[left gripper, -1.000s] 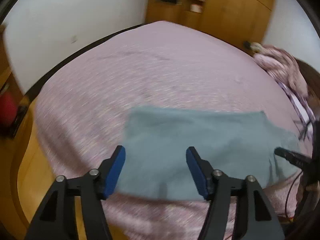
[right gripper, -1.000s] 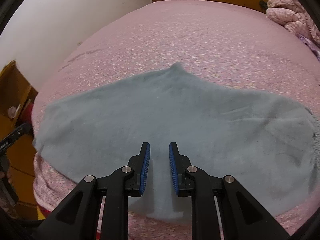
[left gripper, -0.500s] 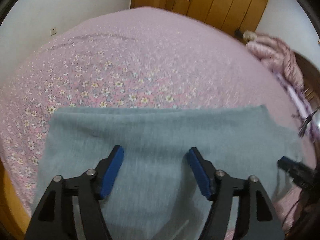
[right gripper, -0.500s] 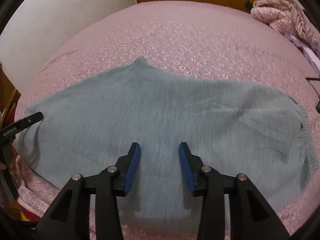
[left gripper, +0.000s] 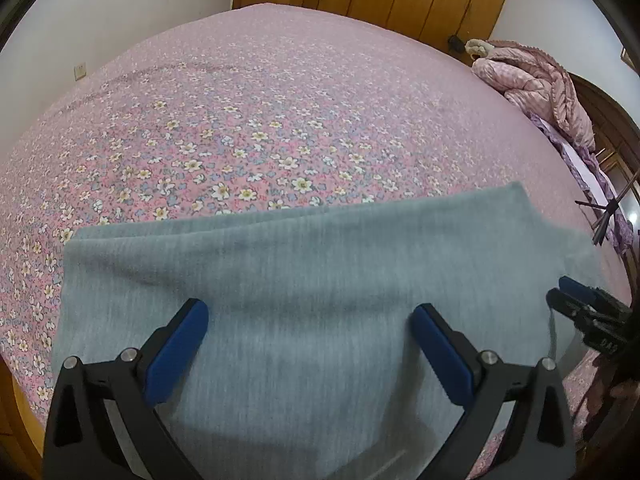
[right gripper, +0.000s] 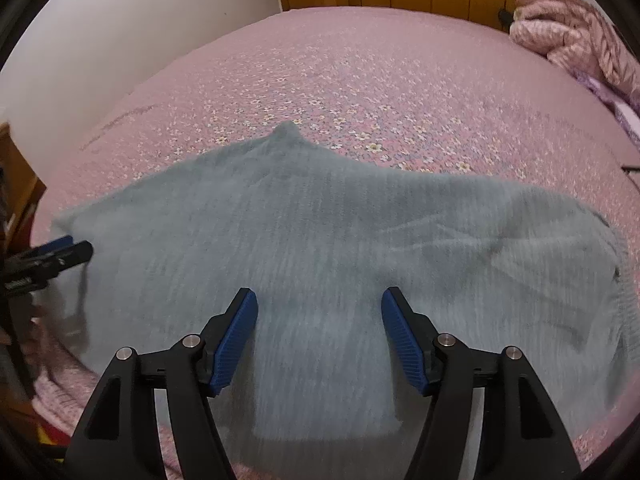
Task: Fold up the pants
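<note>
Pants (right gripper: 328, 240) near edge blurred; folds perhaps hidden

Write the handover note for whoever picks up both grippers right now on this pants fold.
Left gripper: jaws opening, nothing pinched, poised over the leg end of the pants.
Right gripper: jaws opening, nothing held, over the waist half.
Pants: grey, lying flat along the near edge of the pink floral bed, the legs apparently stacked one on the other.
Done: lengthwise fold, it seems.
Left: probably fold the leg end over toward the waistband, then smooth.

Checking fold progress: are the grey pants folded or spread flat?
Folded: the grey pants show two stacked layers along their far edge, lying on the floral bedspread.
</note>
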`<move>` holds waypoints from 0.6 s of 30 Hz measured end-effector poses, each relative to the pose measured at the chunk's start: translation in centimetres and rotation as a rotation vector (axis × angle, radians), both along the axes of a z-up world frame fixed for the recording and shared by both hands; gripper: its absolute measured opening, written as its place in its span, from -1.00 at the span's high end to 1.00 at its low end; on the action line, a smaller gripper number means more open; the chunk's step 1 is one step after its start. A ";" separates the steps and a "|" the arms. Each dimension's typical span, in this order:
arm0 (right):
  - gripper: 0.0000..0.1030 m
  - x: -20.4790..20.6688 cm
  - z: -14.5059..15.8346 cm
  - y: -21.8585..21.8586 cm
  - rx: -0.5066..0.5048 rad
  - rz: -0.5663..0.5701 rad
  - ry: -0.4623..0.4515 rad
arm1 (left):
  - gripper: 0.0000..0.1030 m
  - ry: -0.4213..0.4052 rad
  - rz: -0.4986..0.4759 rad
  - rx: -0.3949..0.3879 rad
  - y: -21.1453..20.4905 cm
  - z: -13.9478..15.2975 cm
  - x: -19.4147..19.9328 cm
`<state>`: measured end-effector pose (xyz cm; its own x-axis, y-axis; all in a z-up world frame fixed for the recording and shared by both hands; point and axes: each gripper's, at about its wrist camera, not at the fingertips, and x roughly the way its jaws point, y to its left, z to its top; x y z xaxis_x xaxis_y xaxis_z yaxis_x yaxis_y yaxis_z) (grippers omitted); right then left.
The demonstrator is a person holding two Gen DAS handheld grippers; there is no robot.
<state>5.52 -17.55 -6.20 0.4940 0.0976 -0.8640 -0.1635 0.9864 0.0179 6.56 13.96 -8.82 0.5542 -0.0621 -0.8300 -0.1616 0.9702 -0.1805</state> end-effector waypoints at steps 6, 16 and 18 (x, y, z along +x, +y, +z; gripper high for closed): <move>-0.29 -2.3 2.1 -3.4 -0.017 -0.068 -0.029 | -0.99 0.014 -0.039 0.127 -1.8 -0.3 -0.3; -0.25 -7.2 1.3 -12.7 -0.123 -0.232 -0.023 | -1.00 0.041 -0.030 0.155 -2.2 -0.2 -2.5; -0.20 -7.9 2.1 -13.5 -0.106 -0.245 -0.027 | -0.99 0.039 -0.027 0.163 -2.5 -0.3 -3.0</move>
